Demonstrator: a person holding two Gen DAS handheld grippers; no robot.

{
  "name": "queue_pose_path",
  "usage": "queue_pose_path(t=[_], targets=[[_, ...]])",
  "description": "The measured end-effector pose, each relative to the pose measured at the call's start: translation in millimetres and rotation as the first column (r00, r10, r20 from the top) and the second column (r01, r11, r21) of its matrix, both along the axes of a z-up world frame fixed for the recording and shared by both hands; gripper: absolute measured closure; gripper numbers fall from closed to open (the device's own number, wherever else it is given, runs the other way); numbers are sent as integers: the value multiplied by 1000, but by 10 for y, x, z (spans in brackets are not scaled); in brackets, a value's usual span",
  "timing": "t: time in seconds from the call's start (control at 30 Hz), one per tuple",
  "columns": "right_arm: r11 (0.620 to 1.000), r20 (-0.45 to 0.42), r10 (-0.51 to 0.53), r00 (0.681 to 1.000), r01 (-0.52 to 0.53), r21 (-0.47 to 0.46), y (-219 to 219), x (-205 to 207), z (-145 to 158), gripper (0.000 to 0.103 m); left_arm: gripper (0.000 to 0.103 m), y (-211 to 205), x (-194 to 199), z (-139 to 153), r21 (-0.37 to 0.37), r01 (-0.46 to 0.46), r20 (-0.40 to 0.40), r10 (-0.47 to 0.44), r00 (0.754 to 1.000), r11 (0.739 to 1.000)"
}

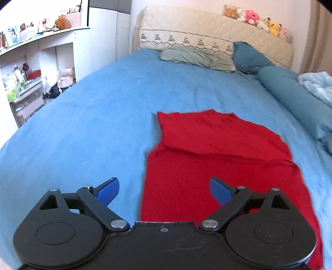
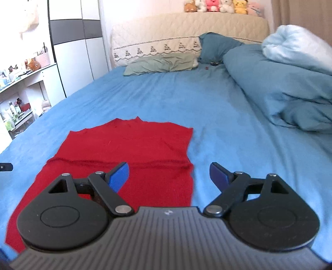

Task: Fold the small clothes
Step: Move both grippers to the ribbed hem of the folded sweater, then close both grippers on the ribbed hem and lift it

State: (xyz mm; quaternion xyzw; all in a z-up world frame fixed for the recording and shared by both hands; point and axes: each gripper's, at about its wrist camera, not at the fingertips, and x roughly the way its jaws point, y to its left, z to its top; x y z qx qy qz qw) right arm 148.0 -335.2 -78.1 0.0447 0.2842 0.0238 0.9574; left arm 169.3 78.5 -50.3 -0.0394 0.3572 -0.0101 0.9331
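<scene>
Lying flat on the bed [image 1: 83,124], the red top [image 1: 207,149] looks soft and light; grab its near corners, probably. Both jaws wide, holding nothing.

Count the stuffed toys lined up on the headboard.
6 in the right wrist view, left to right: brown, white, pink, white, yellow, pale pink. More may be hidden.
</scene>
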Motion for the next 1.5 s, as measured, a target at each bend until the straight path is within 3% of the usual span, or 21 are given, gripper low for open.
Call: queue_pose_path(t=[0.2, 0.43, 0.57, 0.77, 0.9, 1.03, 1.23, 1.5], targets=[[1000, -60, 2, 998, -3, -19, -11, -742, 18, 3, 7, 45, -533, 54, -13, 46, -44, -47, 998, 999], [999, -173, -27, 985, 19, -44, 140, -1159, -516, 4, 11, 107, -854, -345, -87, 39, -117, -49, 992, 995], [997, -229, -60, 972, 68, 24, 177, -1268, -836, 6, 23, 110, -953, -649, -103, 26, -175, -43, 984, 994], [991, -277, -104, 955, 122, 48, 236, -1365, -1181, 15, 43, 129, -1032, -995, -104, 4, -230, -28, 973, 995], [990, -292, -113, 950, 131, 43, 279, -1381, -1318, 22, 47, 110, -1038, -1057, -101, -10, -220, -13, 975, 995], [990, -289, -115, 950, 132, 41, 305, -1361, -1339, 22, 53, 115, -1025, -1042, -97, -7, -206, -13, 978, 995], [990, -281, -107, 954, 128, 58, 309, -1290, -1331, 31, 56, 118, -1011, -1050, -97, -14, -201, -6, 980, 995], [989, -276, -140, 951, 149, 11, 338, -1196, -1351, 52, 81, 138, -1005, -1059, -82, -21, -198, 4, 980, 996]])
